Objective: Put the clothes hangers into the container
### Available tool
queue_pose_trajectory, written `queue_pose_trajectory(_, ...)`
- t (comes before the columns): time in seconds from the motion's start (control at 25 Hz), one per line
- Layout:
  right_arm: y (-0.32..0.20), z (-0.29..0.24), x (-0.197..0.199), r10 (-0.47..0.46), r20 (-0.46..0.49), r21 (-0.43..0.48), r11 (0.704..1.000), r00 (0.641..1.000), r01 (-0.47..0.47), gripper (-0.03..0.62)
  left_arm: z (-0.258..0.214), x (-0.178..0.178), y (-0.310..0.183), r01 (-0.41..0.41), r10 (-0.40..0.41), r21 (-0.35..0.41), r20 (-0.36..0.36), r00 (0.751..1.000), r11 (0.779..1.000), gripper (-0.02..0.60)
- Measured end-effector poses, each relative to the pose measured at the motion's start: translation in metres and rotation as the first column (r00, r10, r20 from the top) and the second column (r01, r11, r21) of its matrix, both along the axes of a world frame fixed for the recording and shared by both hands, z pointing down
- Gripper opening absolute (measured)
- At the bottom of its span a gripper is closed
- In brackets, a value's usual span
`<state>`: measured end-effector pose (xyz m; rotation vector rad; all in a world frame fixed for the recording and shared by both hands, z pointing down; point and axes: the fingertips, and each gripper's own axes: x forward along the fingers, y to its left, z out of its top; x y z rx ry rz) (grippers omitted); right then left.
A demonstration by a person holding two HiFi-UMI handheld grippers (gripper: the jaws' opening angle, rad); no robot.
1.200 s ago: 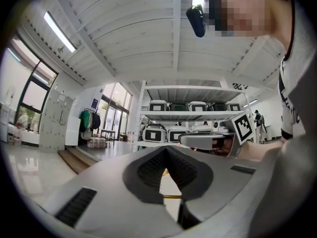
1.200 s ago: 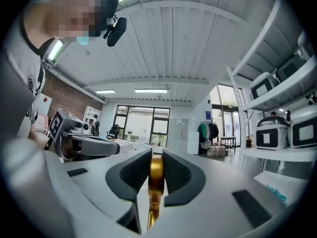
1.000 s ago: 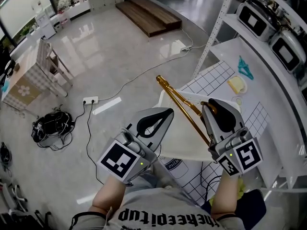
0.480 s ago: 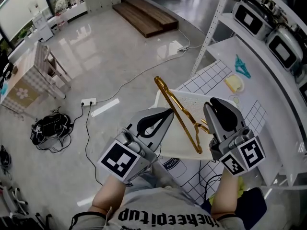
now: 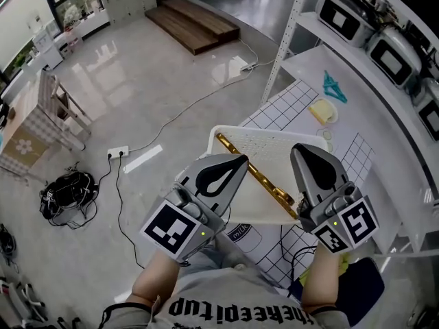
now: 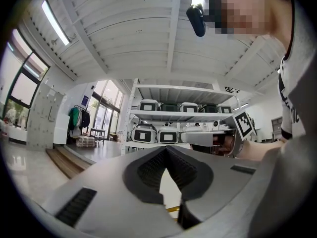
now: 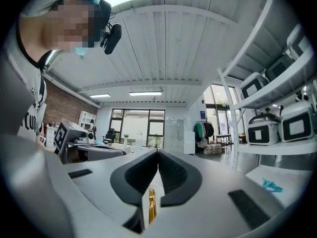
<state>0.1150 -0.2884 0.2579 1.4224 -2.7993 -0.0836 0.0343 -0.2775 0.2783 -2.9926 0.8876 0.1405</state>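
The main risk we see is a knock. The container (image 5: 267, 130) sits at the table's (image 5: 288, 115) near edge, and its near side seems to reach past that edge, though we cannot be sure. A nudge from either hand-held gripper could therefore slide or tip it. The right hand-held gripper (image 5: 302, 155) hovers just above the hanger's (image 5: 255, 173) near end. Its jaws have just been closing and now meet with nothing between them, and the hanger shows only below their gap in the right gripper view. A careless pull back could catch that end and lever the hanger up. The left hand-held gripper (image 5: 241, 160) is also closed and empty, over the container's near-left side. What may be a teal hanger (image 5: 334, 86) lies well apart at the table's far edge. Reaching for it means passing over the container, so a low sweep could drag it along. The hanger itself is a slim, glossy gold metal piece. It lies flat and diagonal inside the white container, one end up by the far-left corner rim and the other by the near-right side. Its smooth finish would likely slip in a loose grip.
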Motion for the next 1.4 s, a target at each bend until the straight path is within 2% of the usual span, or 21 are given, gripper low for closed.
queue_pose_trajectory(0.2, 0.012, -0.002, 0.014, 0.053, -0.032, 0.013, 0.999, 0.998, -0.053, -0.005, 0.004, 0.020, 0.005, -0.060, 0.061, -0.042, 0.021, 0.998, 0.997, 0.012)
queue_pose_trajectory(0.32, 0.021, -0.002, 0.025, 0.083, -0.033, 0.010, 0.997, 0.996, -0.083, -0.005, 0.001, 0.035, 0.007, -0.102, 0.102, -0.011, 0.007, 0.995, 0.995, 0.012)
queue_pose_trajectory(0.48, 0.035, -0.001, 0.040, 0.130, -0.024, 0.005, 0.992, 0.991, -0.130, -0.005, -0.001, 0.056, 0.015, -0.166, 0.166, -0.007, -0.004, 0.986, 0.986, 0.012)
queue_pose_trajectory(0.56, 0.044, -0.002, 0.049, 0.158, -0.016, 0.002, 0.987, 0.987, -0.158, -0.005, -0.004, 0.068, 0.020, -0.201, 0.201, 0.010, -0.014, 0.980, 0.980, 0.012)
queue_pose_trajectory(0.8, 0.072, -0.003, 0.071, 0.230, 0.002, -0.007, 0.973, 0.973, -0.230, -0.005, -0.001, 0.100, 0.045, -0.292, 0.295, -0.079, 0.019, 0.955, 0.953, 0.012)
queue_pose_trajectory(1.0, 0.093, -0.002, 0.088, 0.277, 0.018, -0.015, 0.961, 0.961, -0.277, -0.005, -0.011, 0.124, 0.061, -0.352, 0.352, -0.011, -0.007, 0.936, 0.936, 0.012)
queue_pose_trajectory(1.16, 0.108, 0.000, 0.098, 0.305, 0.028, -0.019, 0.952, 0.952, -0.305, -0.005, -0.005, 0.138, 0.076, -0.390, 0.392, -0.074, 0.022, 0.920, 0.918, 0.012)
queue_pose_trajectory(1.28, 0.117, 0.003, 0.102, 0.317, 0.032, -0.022, 0.948, 0.948, -0.316, -0.005, -0.009, 0.148, 0.084, -0.411, 0.411, -0.041, 0.006, 0.912, 0.911, 0.012)
queue_pose_trajectory(1.4, 0.126, 0.006, 0.106, 0.331, 0.031, -0.022, 0.943, 0.943, -0.331, -0.005, -0.004, 0.155, 0.094, -0.429, 0.432, -0.072, 0.024, 0.902, 0.900, 0.012)
